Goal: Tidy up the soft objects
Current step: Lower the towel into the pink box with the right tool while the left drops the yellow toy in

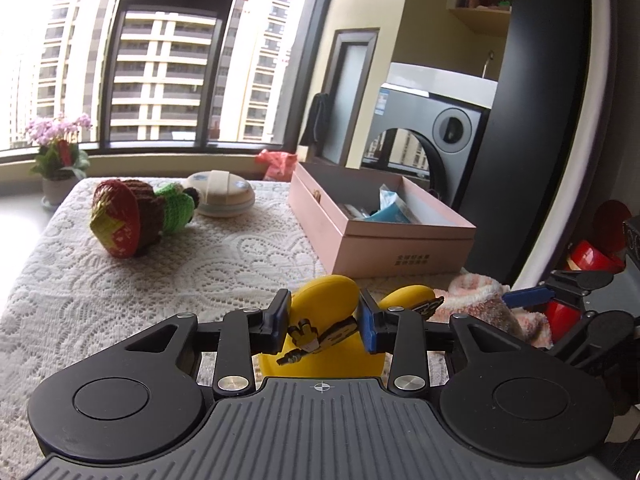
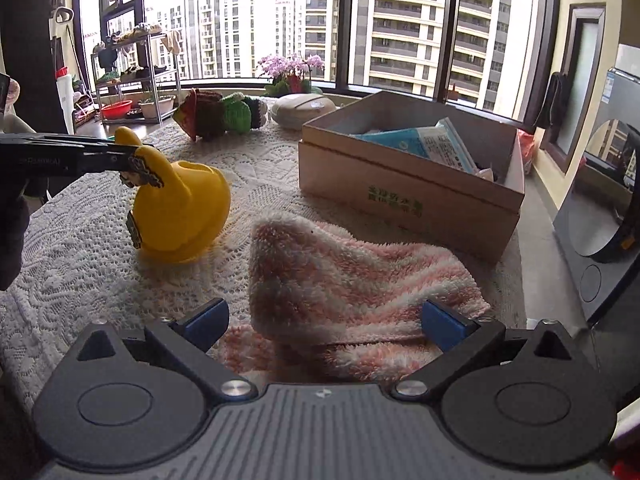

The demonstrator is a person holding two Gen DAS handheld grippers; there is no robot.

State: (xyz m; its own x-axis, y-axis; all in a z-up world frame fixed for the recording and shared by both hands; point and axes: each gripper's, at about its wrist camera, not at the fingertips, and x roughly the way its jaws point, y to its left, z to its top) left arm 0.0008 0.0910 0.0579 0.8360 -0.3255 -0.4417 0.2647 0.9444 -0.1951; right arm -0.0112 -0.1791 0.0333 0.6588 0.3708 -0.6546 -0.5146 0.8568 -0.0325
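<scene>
My left gripper (image 1: 325, 322) is shut on the upper lobe of a yellow soft toy (image 1: 328, 300), which rests on the lace tablecloth; in the right wrist view the toy (image 2: 180, 212) sits at left with the left gripper (image 2: 120, 158) clamped on its top. My right gripper (image 2: 324, 320) is open, its fingers on either side of a pink and white fluffy towel (image 2: 344, 276) lying crumpled in front of it; the towel also shows in the left wrist view (image 1: 484, 300). A crocheted red, brown and green toy (image 1: 136, 216) lies at the far left of the table.
An open pink box (image 1: 384, 236) holding blue packets stands at the right of the table, also seen in the right wrist view (image 2: 412, 184). A round white and cream pouch (image 1: 224, 194) lies behind the crocheted toy. A potted pink flower (image 1: 60, 156) stands by the window. A washing machine (image 1: 440, 132) is behind.
</scene>
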